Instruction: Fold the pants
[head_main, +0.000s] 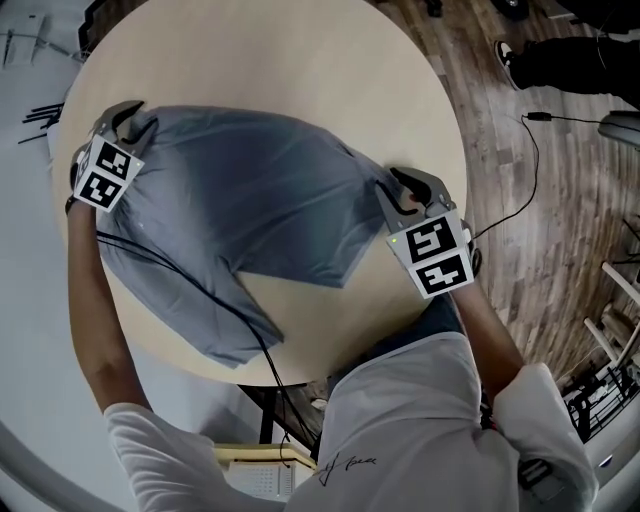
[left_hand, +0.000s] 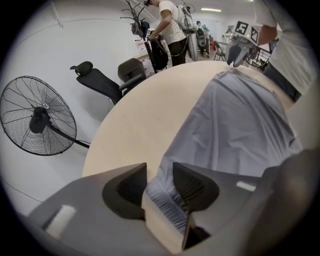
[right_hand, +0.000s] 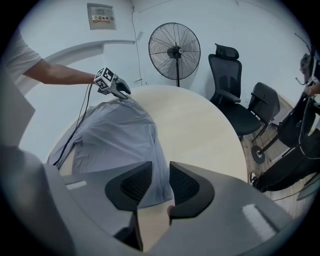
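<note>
Grey pants (head_main: 250, 200) lie spread across the round beige table (head_main: 300, 70), one leg reaching toward the near edge. My left gripper (head_main: 125, 118) is at the cloth's far left corner. In the left gripper view the ribbed hem (left_hand: 167, 205) lies between the jaws of the left gripper (left_hand: 160, 182), with bare table showing beside it and the pads not pressing. My right gripper (head_main: 397, 190) is at the cloth's right corner. In the right gripper view the right gripper (right_hand: 160, 182) stands open over the pants' edge (right_hand: 157, 165), which lies slack between its jaws.
A black cable (head_main: 200, 290) from the left gripper trails over the pants and off the near table edge. A standing fan (right_hand: 175, 50) and black office chairs (right_hand: 230, 80) stand beyond the table. A person (left_hand: 170, 25) stands at a rack further off. Wooden floor (head_main: 560, 200) is to the right.
</note>
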